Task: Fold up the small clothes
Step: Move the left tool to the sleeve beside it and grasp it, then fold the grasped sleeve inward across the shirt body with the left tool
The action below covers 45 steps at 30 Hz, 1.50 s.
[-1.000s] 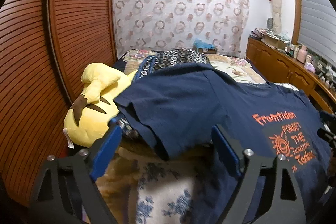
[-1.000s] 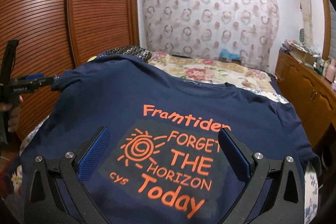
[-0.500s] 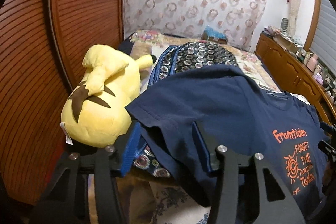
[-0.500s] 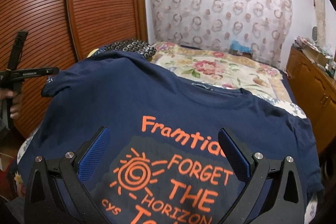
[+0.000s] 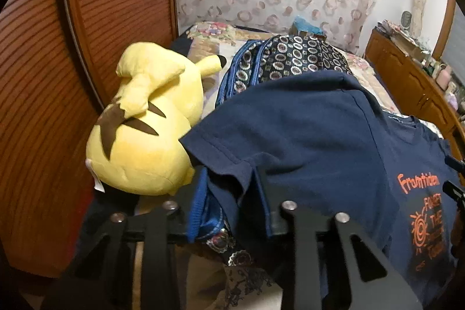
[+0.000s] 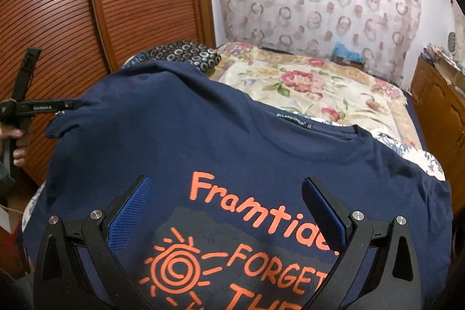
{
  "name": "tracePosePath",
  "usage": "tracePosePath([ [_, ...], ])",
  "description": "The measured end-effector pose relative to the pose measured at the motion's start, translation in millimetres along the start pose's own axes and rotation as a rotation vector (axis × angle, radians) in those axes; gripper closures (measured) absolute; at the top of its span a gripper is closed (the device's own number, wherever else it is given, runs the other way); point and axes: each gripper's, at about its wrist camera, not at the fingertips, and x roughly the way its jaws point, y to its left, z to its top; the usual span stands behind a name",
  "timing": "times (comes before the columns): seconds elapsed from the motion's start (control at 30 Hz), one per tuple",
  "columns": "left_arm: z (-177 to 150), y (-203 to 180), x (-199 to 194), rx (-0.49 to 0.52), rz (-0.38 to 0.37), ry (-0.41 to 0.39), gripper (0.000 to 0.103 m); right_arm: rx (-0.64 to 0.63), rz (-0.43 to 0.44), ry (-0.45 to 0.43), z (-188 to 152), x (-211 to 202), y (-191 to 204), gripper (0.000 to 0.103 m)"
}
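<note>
A navy T-shirt (image 6: 180, 141) with orange print lies spread over the bed, its left shoulder draped on a patterned bag. In the left wrist view my left gripper (image 5: 232, 199) is shut on the T-shirt's left sleeve (image 5: 232, 167); it also shows from the side in the right wrist view (image 6: 72, 105), pinching the sleeve edge. My right gripper (image 6: 226, 211) is open, its blue pads (image 6: 130, 211) spread over the chest print, holding nothing.
A yellow plush toy (image 5: 145, 135) lies left of the sleeve against a wooden slatted wardrobe (image 5: 43, 77). A patterned bag (image 5: 290, 60) sits under the shirt's shoulder. A floral bedspread (image 6: 319, 86) lies beyond the shirt, and a wooden dresser (image 5: 412, 83) stands at the right.
My left gripper has closed from open onto the sleeve. My right gripper has moved forward over the shirt's print and stayed open.
</note>
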Motion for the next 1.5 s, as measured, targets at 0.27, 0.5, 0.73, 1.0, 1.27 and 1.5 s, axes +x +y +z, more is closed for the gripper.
tracePosePath([
  [0.27, 12.5, -16.4, -12.7, 0.076, 0.032, -0.052, 0.093, 0.041, -0.005, 0.017, -5.8, 8.6, -19.8, 0.0],
  [0.5, 32.0, -34.5, -29.0, 0.101, -0.021, -0.121, 0.101, 0.063, -0.018, 0.016, -9.1, 8.5, -30.5, 0.0],
  [0.73, 58.0, -83.6, -44.5, 0.166, -0.141, -0.172, 0.101, 0.087, -0.046, -0.012, -8.9, -2.4, -42.9, 0.0],
  [1.0, 74.5, -159.4, -36.7, 0.293, -0.275, -0.141, 0.097, 0.119, -0.072, -0.039, -9.9, -14.0, -52.7, 0.0],
  [1.27, 70.4, -157.9, -38.5, 0.284, -0.312, -0.12, 0.076, 0.115, -0.083, -0.036, -9.5, -15.1, -56.0, 0.0],
  [1.5, 59.7, -134.8, -44.6, 0.255, -0.279, -0.132, 0.054, 0.093, -0.055, -0.029, -0.7, -0.8, -45.8, 0.0],
])
